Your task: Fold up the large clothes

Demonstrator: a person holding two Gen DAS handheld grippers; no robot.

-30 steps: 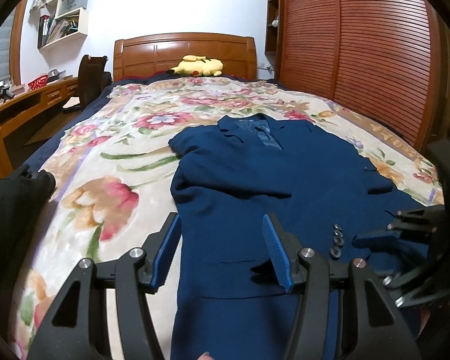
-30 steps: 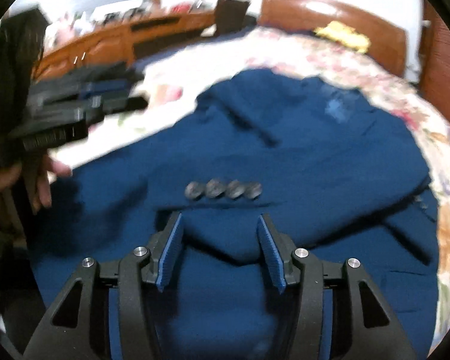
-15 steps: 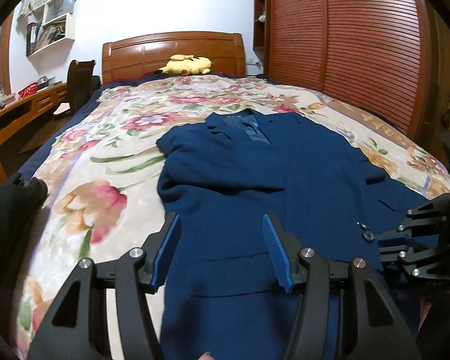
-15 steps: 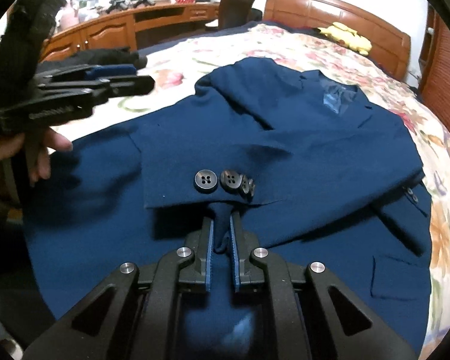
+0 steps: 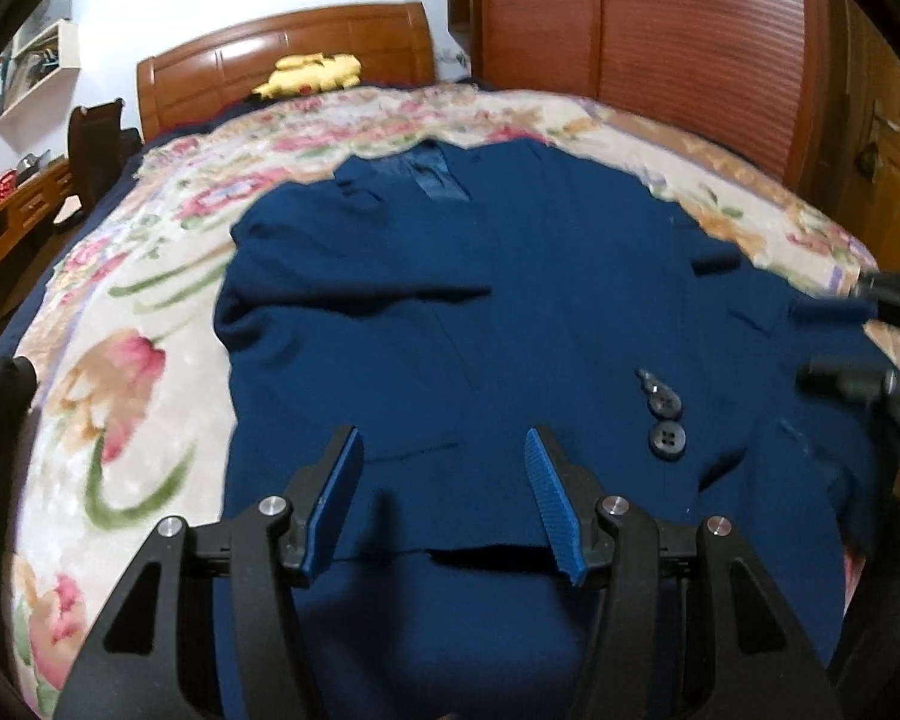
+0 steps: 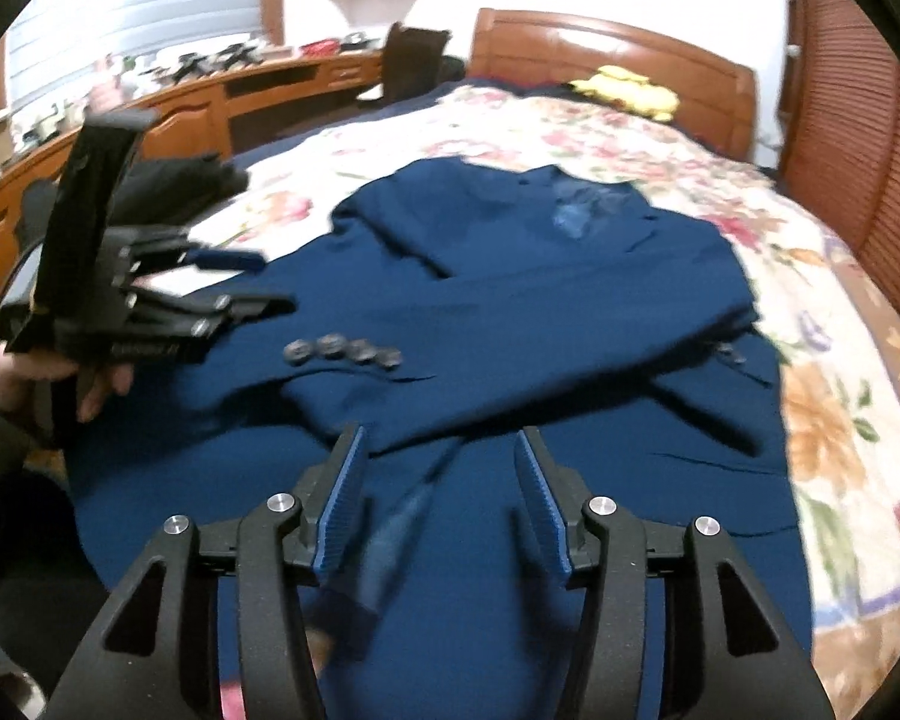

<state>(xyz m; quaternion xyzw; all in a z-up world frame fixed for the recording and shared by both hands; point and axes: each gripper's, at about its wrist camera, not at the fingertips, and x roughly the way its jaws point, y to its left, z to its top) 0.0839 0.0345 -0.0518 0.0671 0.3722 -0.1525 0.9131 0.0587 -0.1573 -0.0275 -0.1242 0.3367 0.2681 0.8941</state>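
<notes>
A navy blue suit jacket [image 5: 510, 312] lies face up on the flowered bedspread [image 5: 120, 372], collar toward the headboard. One sleeve is folded across its front, and the cuff buttons [image 6: 342, 351] show near the jacket's left side. My left gripper [image 5: 444, 450] hovers open over the jacket's lower part with nothing between its pads. It also shows in the right wrist view as the left gripper [image 6: 234, 282], held by a hand [image 6: 96, 384]. My right gripper [image 6: 439, 438] is opening just short of the folded sleeve. A blurred fold of cloth lies between its jaws, and the pads do not press it.
A yellow plush toy [image 6: 627, 90] sits by the wooden headboard [image 5: 282, 60]. A slatted wardrobe [image 5: 660, 30] runs along the bed's right side. A desk [image 6: 180, 114] and a chair [image 6: 414, 60] stand on the left. A dark garment [image 6: 174, 186] lies on the bed's left edge.
Half a second ago the right gripper was shut on the sleeve cuff; it has let go, opened and drawn back. The left gripper has moved across the jacket's lower part.
</notes>
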